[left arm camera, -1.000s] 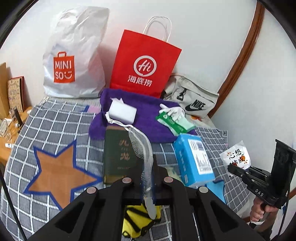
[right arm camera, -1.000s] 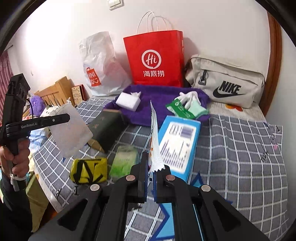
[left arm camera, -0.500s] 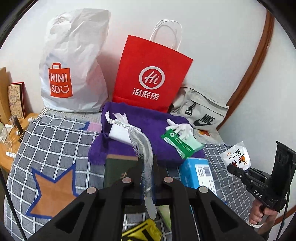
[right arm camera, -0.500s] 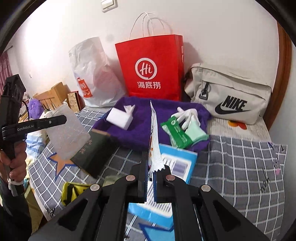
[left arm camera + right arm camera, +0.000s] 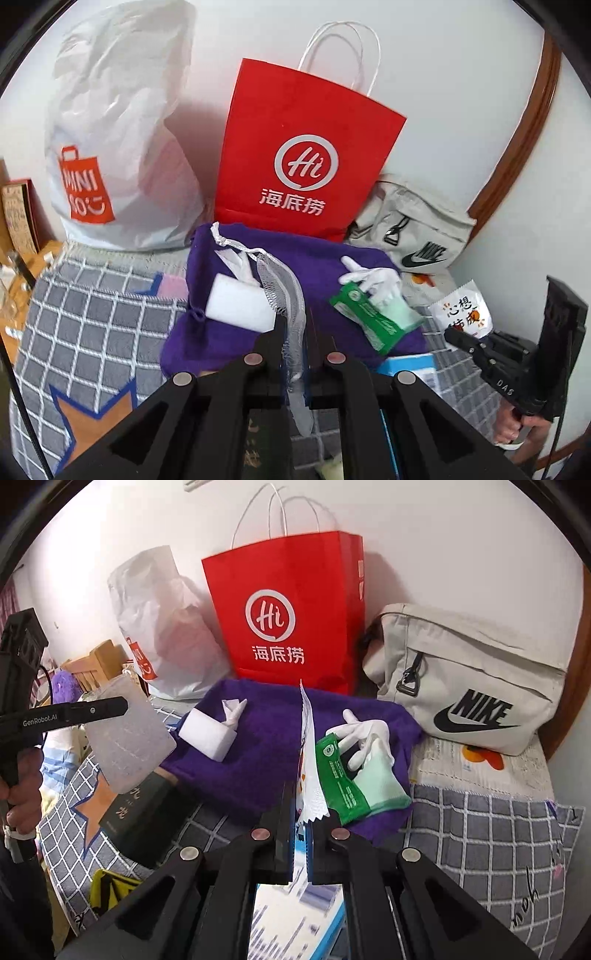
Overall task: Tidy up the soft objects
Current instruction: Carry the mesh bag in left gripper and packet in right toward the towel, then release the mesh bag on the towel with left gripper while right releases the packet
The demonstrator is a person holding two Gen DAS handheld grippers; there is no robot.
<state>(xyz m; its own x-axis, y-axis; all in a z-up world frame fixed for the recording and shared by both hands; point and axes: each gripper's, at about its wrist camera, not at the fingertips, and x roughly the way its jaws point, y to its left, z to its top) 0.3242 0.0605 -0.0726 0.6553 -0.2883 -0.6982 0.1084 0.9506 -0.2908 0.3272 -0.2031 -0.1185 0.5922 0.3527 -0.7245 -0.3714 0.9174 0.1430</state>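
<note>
Black jaws of the left gripper (image 5: 295,354) are clamped on a white mesh drawstring pouch (image 5: 286,295), which rises from between the pads and droops limp, its knotted cord trailing toward the purple towel (image 5: 325,258). From the right wrist view the pouch (image 5: 127,734) hangs as a translucent square off the gripper's tip, and a hand (image 5: 20,786) grips the handle below, the tool angled downward over the bed.

The right gripper (image 5: 301,834) pinches a thin white snack packet (image 5: 310,760) edge-on, its zigzag-cut end standing up between the closed jaws. In the left wrist view the packet (image 5: 463,308) shows its printed face, and a hand (image 5: 517,424) holds the handle low at the right.

Beyond the fingers, on the towel, lie a white tissue pack (image 5: 210,734) and a green wipes packet (image 5: 340,779) with a white-and-mint glove (image 5: 373,757) on it. A red paper bag (image 5: 291,616), a white plastic bag (image 5: 118,144) and a beige Nike bag (image 5: 469,686) stand against the wall, on the grey checked blanket (image 5: 498,834).
</note>
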